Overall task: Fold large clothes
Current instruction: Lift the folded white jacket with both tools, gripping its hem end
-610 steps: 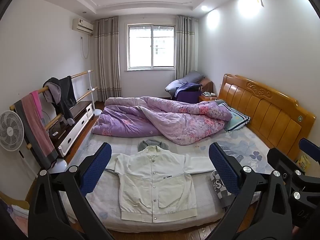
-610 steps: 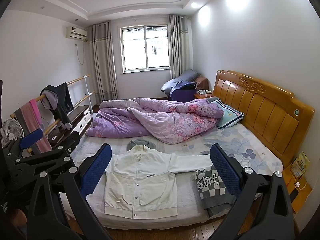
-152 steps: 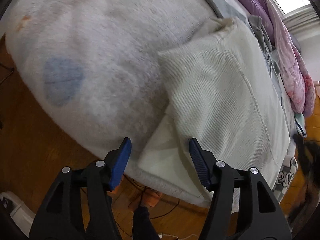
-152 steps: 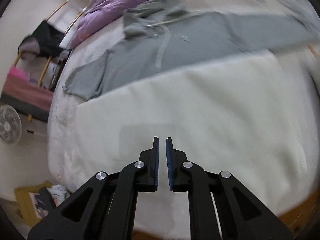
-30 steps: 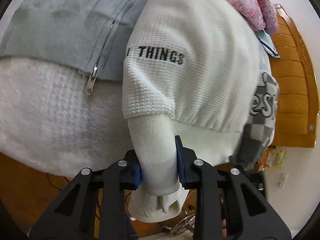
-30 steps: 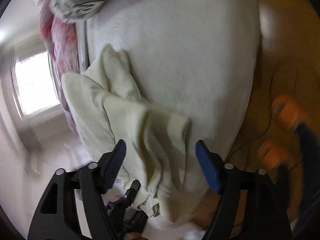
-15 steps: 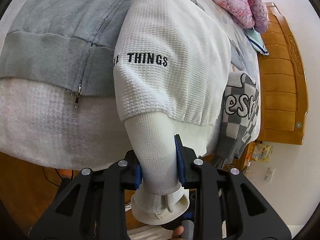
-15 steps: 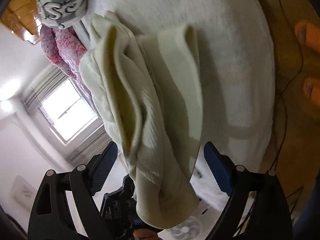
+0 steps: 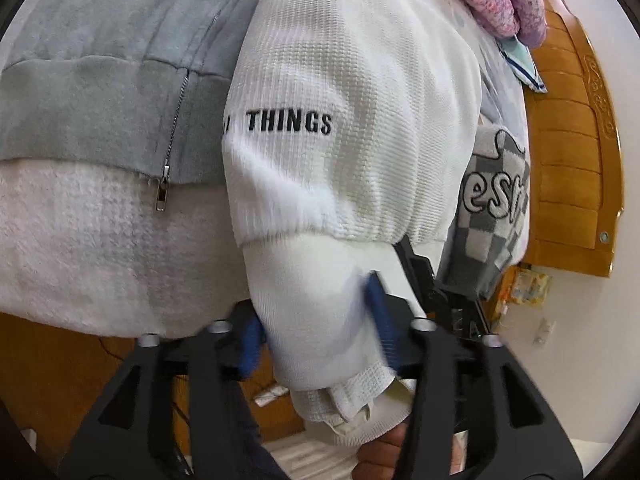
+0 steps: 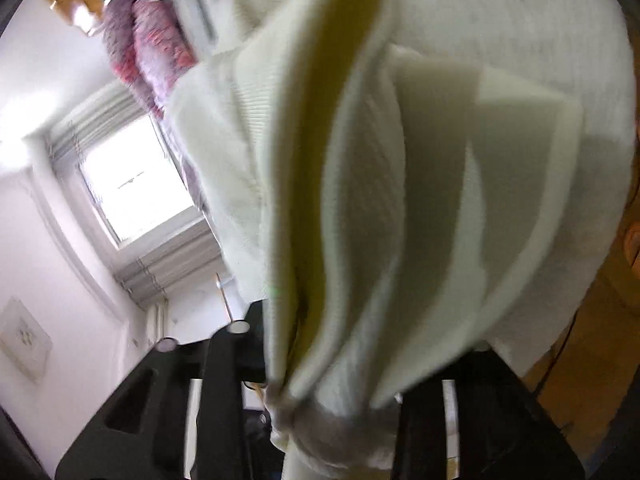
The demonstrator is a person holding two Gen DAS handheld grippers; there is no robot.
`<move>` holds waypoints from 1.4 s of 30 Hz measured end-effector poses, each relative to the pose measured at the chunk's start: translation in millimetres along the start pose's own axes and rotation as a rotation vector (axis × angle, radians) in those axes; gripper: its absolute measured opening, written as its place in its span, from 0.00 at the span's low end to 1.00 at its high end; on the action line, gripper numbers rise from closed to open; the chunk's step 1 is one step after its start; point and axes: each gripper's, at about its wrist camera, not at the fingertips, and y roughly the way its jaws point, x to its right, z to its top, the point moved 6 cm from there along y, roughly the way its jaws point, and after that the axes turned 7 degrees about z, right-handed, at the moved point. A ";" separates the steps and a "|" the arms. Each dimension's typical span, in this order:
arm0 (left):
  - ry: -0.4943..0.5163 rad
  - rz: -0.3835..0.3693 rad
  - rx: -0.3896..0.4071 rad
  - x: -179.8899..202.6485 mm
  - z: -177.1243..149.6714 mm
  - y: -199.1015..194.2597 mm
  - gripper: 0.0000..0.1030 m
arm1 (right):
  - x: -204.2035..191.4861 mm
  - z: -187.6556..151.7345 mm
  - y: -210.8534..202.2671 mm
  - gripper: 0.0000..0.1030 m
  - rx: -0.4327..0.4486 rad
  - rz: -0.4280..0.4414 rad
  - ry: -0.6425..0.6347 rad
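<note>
Between the blue-padded fingers of the left gripper sits the ribbed hem of a folded white waffle-knit jacket; the pads look motion-blurred and slightly parted around the thick fold, so whether they clench or have let go cannot be told. Black stitched letters on the jacket read "THINGS", with more lettering hidden round the fold to the left. Just beside it lies a grey zip-front hoodie with its metal zip pull hanging at the hem, both on a white fluffy bed blanket. A grey-and-white checkered knit shows curly letters, "es" legible. Only this view shows the orange wooden headboard.

From the right wrist, the right gripper is buried in blurred cream folds of the jacket; its pads are hidden, so its state cannot be told. Only this view shows the bright window.
</note>
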 end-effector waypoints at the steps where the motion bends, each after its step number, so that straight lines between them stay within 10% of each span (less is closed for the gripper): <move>1: 0.031 0.001 0.009 0.7 0.5 -5.2 0.71 | -5.1 0.5 -3.2 0.25 -0.005 -0.016 -0.028; 8: 0.137 0.060 0.119 -8.2 32.5 -38.6 0.84 | -32.5 30.8 -62.3 0.24 -0.050 -0.205 -0.267; 17: 0.157 0.102 0.144 9.8 117.3 12.1 0.88 | -24.5 56.3 -98.0 0.24 -0.049 -0.351 -0.337; 34: 0.325 0.080 -0.091 62.4 166.7 94.2 0.90 | -15.7 71.3 -94.5 0.24 -0.087 -0.458 -0.369; 42: 0.376 0.133 0.047 78.9 153.1 71.6 0.30 | -47.7 51.4 -79.9 0.24 -0.074 -0.580 -0.445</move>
